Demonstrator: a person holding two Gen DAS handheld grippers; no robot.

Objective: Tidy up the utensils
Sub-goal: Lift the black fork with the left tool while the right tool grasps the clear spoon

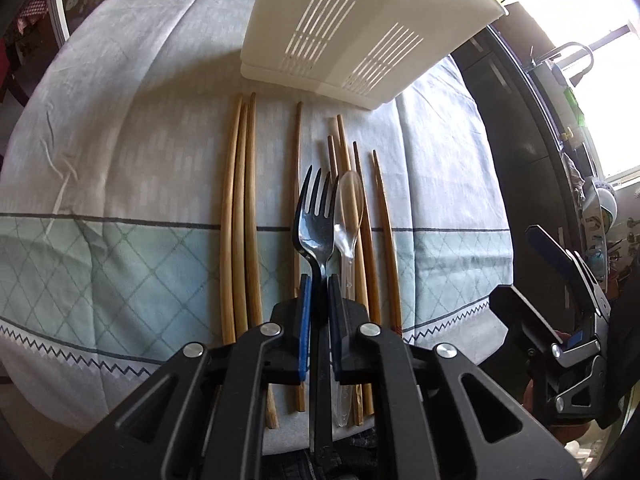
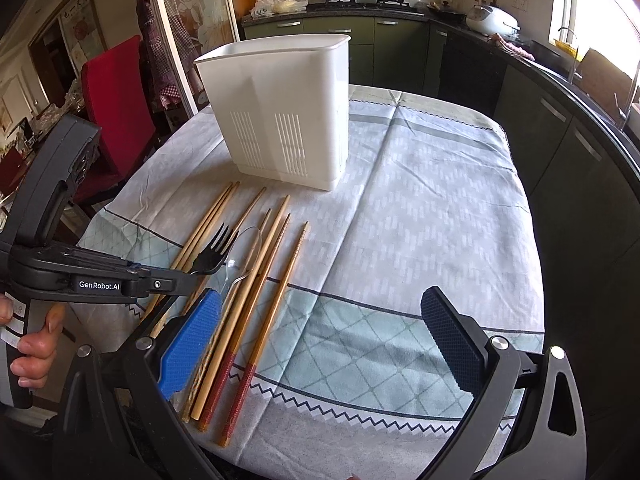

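black left gripper (image 1: 318, 300) close against the lens, fingers pinched nearly together on the neck of a black plastic fork (image 1: 316, 216), tines aimed toward the white slotted utensil caddy (image 2: 280, 112) standing farther back on the pale checked tablecloth (image 2: 420, 220). right gripper (image 2: 320, 344) hanging wide open, holding nothing. wooden chopsticks (image 2: 260, 280) lying loose in a row beneath; likely light, stiff, prone to roll. clear plastic spoon (image 1: 348, 216) beside the fork, probably slippery and flimsy; best gripped mid-handle.
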